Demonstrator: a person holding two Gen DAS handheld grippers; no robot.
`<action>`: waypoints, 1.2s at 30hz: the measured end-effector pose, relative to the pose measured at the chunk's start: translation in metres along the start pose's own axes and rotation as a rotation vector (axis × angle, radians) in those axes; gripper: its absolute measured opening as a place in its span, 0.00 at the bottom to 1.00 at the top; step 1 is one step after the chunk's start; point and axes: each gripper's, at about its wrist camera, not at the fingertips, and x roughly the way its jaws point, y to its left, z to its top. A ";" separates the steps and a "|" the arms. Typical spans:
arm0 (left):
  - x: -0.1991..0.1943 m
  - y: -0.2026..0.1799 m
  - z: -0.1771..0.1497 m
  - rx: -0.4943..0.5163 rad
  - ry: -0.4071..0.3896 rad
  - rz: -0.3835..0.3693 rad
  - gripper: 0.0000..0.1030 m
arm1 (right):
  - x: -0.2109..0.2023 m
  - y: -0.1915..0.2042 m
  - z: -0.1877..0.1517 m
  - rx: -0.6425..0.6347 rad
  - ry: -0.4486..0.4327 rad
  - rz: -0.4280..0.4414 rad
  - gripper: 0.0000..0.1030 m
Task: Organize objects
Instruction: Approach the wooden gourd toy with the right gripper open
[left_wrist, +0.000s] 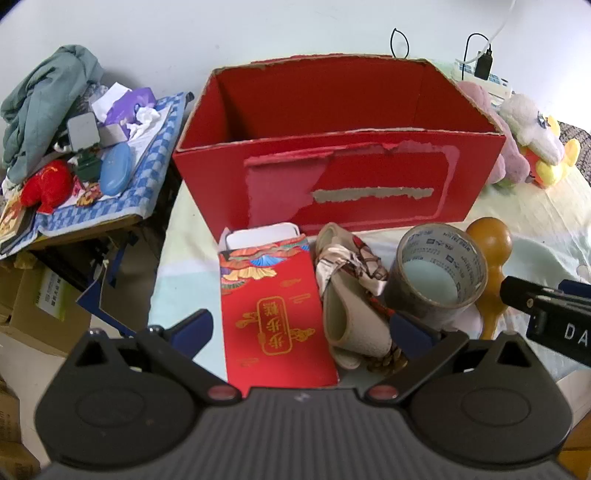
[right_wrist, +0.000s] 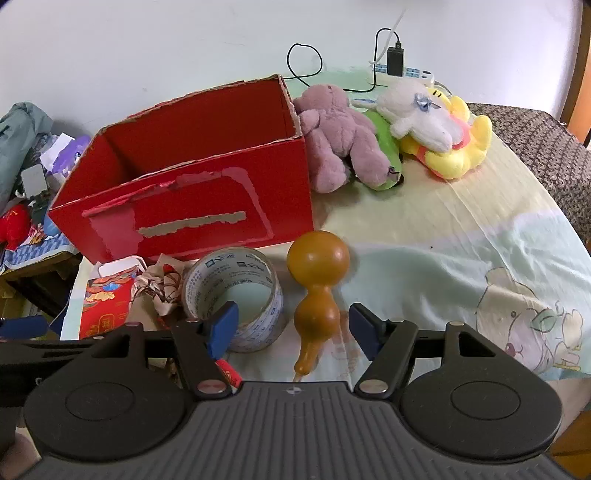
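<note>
Gourd (right_wrist: 317, 291) | lies between right gripper (right_wrist: 291, 328) pads, jaws wide, probably untouched | left gripper (left_wrist: 303, 332) fully open over red envelope (left_wrist: 273, 314), holding nothing | step: approach | next: pinch, lift into red box (right_wrist: 207, 199) ahead

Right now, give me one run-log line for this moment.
left claw: open over red envelope | right claw: open around gourd | tape roll: on bed | red box: nothing visible inside
</note>
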 end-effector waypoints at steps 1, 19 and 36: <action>0.000 0.000 0.000 0.001 0.000 0.001 0.99 | 0.000 -0.001 0.000 0.004 0.001 0.003 0.67; 0.008 -0.011 0.003 0.001 0.036 -0.001 0.97 | 0.010 -0.023 0.010 0.045 0.016 0.081 0.66; 0.013 -0.032 0.017 -0.037 0.062 0.058 0.96 | 0.031 -0.039 0.035 -0.027 0.074 0.185 0.60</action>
